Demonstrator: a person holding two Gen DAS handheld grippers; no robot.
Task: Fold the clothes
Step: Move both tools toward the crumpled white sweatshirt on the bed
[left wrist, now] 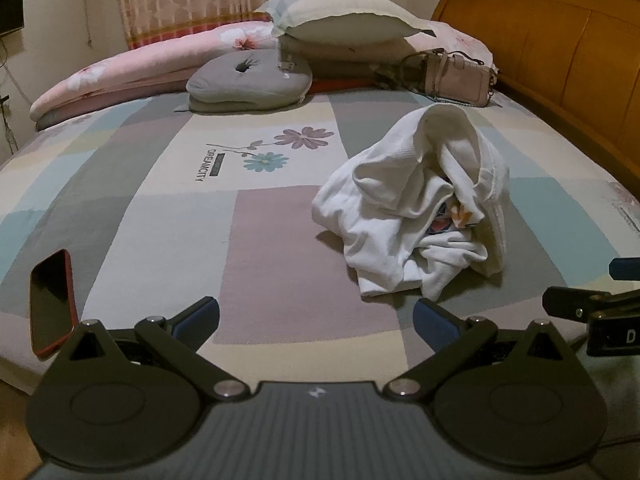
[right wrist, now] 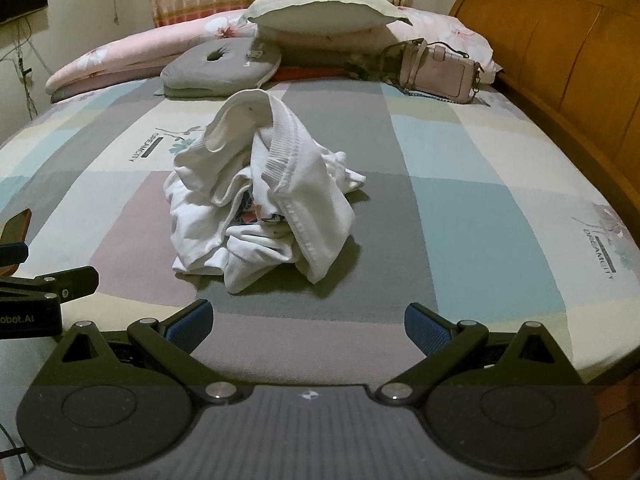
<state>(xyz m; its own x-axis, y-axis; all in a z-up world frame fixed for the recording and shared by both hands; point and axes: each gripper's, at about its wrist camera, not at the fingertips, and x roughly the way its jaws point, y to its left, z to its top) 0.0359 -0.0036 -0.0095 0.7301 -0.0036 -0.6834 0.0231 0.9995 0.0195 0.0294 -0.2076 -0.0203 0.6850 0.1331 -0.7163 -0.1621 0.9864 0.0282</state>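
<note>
**Operator:** Fingers (left wrist: 200, 318) on my left gripper (left wrist: 316, 322) are spread wide, nothing between them. I hold it low at the near edge of the bed (left wrist: 160, 216).

**Monitor:** Right unit status?

**Operator:** Same condition: my right gripper (right wrist: 310, 322) has its blue pads (right wrist: 426, 330) fully apart and grips nothing. Both units sit side by side; each appears at the edge of the other's view.

**Monitor:** Location of the garment?

**Operator:** I see the white garment (right wrist: 260, 196) crumpled in a heap on the patchwork bedsheet, ahead of both grippers and apart from them. A ribbed hem stands up at its top; a coloured print shows in its folds.

**Monitor:** Other items?

**Operator:** A phone (left wrist: 52, 304) lies near the left edge. Pillows (left wrist: 340, 16), a grey cushion (left wrist: 250, 78) and a pink handbag (left wrist: 460, 78) sit at the far side, by the wooden headboard (left wrist: 560, 40).
</note>
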